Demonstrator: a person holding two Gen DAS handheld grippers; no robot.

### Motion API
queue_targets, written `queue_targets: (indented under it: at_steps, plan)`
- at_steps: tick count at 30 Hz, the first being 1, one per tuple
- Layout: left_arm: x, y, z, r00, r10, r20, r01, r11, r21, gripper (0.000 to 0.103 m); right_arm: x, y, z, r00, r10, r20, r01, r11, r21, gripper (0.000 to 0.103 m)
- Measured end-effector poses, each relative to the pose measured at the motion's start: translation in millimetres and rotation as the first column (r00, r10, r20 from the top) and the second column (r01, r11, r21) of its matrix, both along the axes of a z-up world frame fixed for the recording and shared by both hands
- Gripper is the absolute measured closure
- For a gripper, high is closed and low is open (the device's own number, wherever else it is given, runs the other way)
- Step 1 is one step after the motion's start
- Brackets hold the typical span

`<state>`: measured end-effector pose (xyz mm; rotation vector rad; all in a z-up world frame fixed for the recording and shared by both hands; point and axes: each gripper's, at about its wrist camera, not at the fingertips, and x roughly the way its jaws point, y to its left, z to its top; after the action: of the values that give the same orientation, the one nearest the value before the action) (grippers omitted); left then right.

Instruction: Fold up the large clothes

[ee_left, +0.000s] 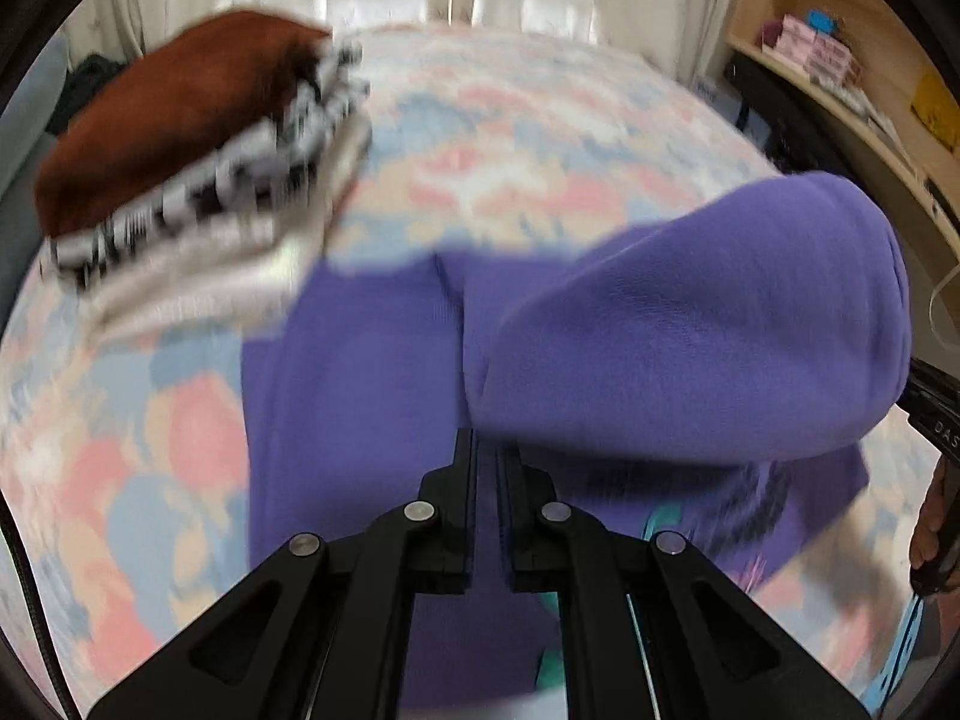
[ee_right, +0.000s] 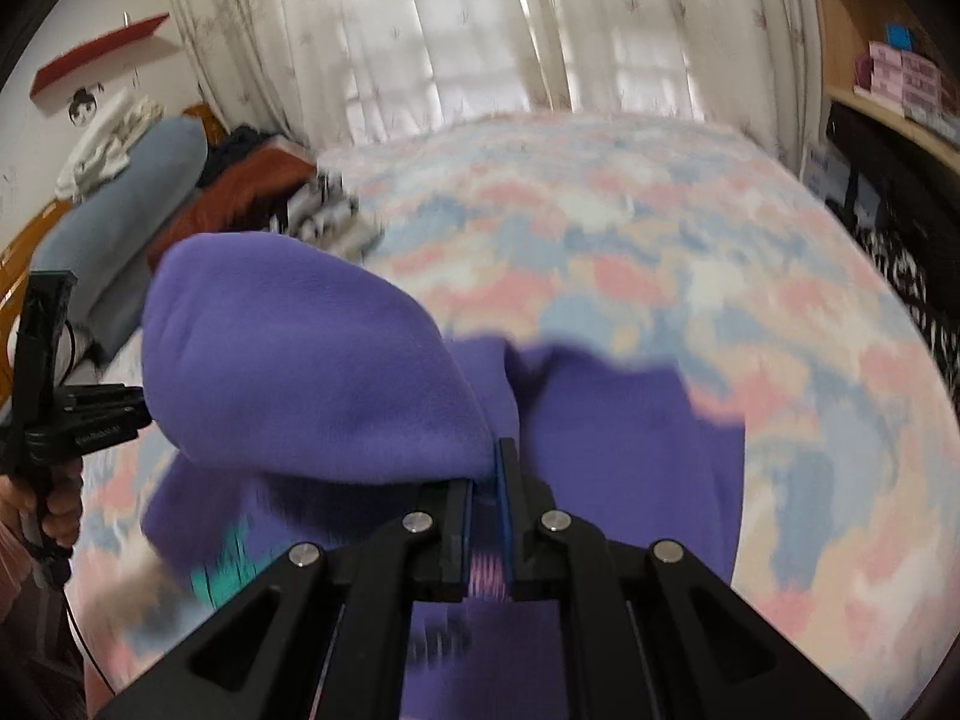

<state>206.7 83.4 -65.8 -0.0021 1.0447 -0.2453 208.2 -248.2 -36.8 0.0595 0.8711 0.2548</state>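
Observation:
A large purple fleece garment (ee_left: 690, 324) lies on the pastel-patterned bed (ee_left: 540, 120), part of it lifted into a bulging fold. My left gripper (ee_left: 487, 450) is shut on the garment's edge at the left end of that fold. In the right wrist view the same purple garment (ee_right: 312, 360) bulges to the left, and my right gripper (ee_right: 495, 456) is shut on its edge, the cloth pinched between the blue pads. The fold hangs between both grippers above the rest of the garment. The left gripper's handle (ee_right: 42, 396) and a hand show at the left edge.
A stack of folded clothes (ee_left: 198, 150), rust-brown on top with black-and-white check below, sits at the bed's far left. A grey-blue pillow (ee_right: 138, 204) lies by the headboard. Curtains (ee_right: 480, 30) hang behind the bed; wooden shelves (ee_left: 840, 60) stand to the right.

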Motion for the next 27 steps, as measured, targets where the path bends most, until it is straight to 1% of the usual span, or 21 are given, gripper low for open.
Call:
queue_targets:
  at_steps: [2, 4, 7, 9, 10, 12, 14, 16, 18, 21, 23, 25, 27]
  plan:
    - [-17, 3, -20, 0.999, -0.017, -0.033, 0.017, 1.000, 0.008, 0.099, -16, 1, -21, 0.999, -0.006, -0.054, 0.005, 1.000, -0.026, 0.095]
    - [-33, 8, -34, 0.997, -0.024, -0.073, 0.024, 1.000, -0.009, 0.098, -29, 0, -36, 0.995, -0.016, -0.096, 0.012, 0.999, -0.037, 0.095]
    - [-52, 17, -42, 0.995, -0.035, -0.092, 0.030, 0.998, -0.060, 0.093, -52, -4, -47, 0.991, -0.009, -0.130, 0.011, 1.000, 0.012, 0.095]
    - [-62, 22, -40, 0.995, -0.047, -0.087, 0.038, 0.994, -0.104, 0.079, -62, -7, -47, 0.991, -0.009, -0.136, 0.015, 0.999, 0.039, 0.095]
    - [-67, 25, -39, 0.995, -0.061, -0.082, 0.049, 0.989, -0.140, 0.075, -68, -9, -47, 0.990, -0.007, -0.142, 0.016, 0.998, 0.059, 0.094]
    - [-75, 28, -36, 0.995, -0.073, -0.071, 0.058, 0.980, -0.191, 0.057, -78, -9, -46, 0.988, -0.003, -0.155, 0.018, 0.995, 0.100, 0.086]
    - [-82, 28, -32, 0.995, -0.080, -0.053, 0.063, 0.962, -0.265, 0.049, -89, -10, -44, 0.986, 0.002, -0.165, 0.023, 0.988, 0.151, 0.063]
    - [-84, 29, -32, 0.996, -0.083, -0.046, 0.063, 0.941, -0.332, 0.048, -98, -12, -42, 0.987, 0.008, -0.162, 0.028, 0.974, 0.223, 0.054]
    - [-83, 25, -36, 0.996, -0.079, -0.050, 0.054, 0.921, -0.387, 0.047, -101, -12, -43, 0.987, 0.014, -0.161, 0.031, 0.961, 0.275, 0.053]
    - [-70, 19, -50, 0.995, -0.072, -0.068, 0.033, 0.891, -0.454, 0.047, -98, -11, -52, 0.984, 0.017, -0.180, 0.047, 0.937, 0.347, 0.053]
    - [-65, 15, -62, 0.994, -0.068, -0.081, 0.019, 0.865, -0.501, 0.047, -91, -9, -59, 0.983, 0.017, -0.181, 0.057, 0.918, 0.393, 0.053]
    - [-57, 9, -71, 0.994, -0.062, -0.093, 0.003, 0.846, -0.533, 0.046, -83, -7, -66, 0.985, 0.015, -0.172, 0.061, 0.903, 0.426, 0.053]
    - [-49, 5, -78, 0.995, -0.054, -0.089, -0.006, 0.825, -0.566, 0.042, -74, -7, -72, 0.986, 0.001, -0.165, 0.073, 0.895, 0.441, 0.053]
